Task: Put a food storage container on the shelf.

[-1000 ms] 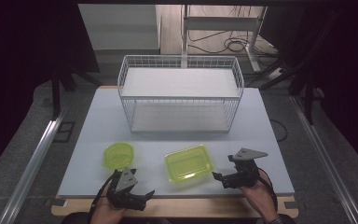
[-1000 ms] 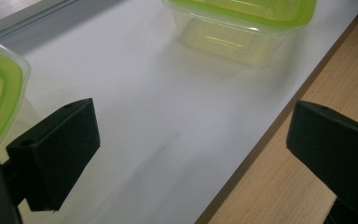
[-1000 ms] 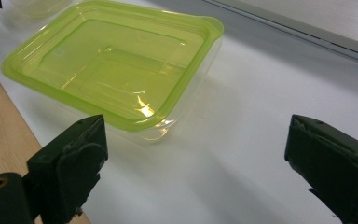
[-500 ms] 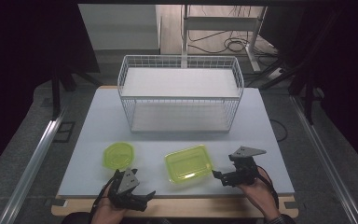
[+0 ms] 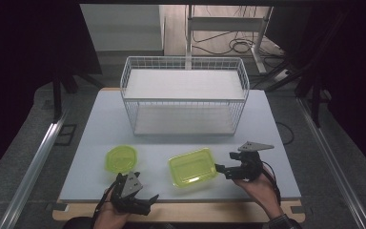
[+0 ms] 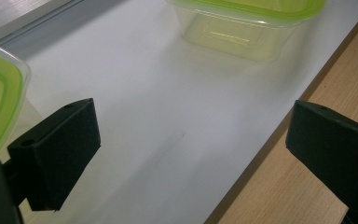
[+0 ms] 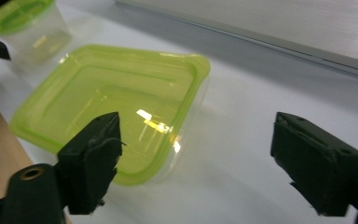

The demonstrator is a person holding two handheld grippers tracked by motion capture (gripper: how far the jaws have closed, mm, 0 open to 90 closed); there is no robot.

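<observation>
Green-lidded rectangular container [image 5: 192, 167] sits lower centre of the high view, just left of right gripper [image 5: 223, 169]; jaws have just been closing, still apart, gripping nothing.

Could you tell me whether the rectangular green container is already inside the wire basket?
No, the rectangular green container sits on the white table, in front of the wire basket and outside it.

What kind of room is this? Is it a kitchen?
Probably not a kitchen; it looks like a lab or workshop set up for recording. A plain white table holds just a wire basket and two green-lidded containers, dark curtains hang around it, and cables trail across the floor behind.
</observation>
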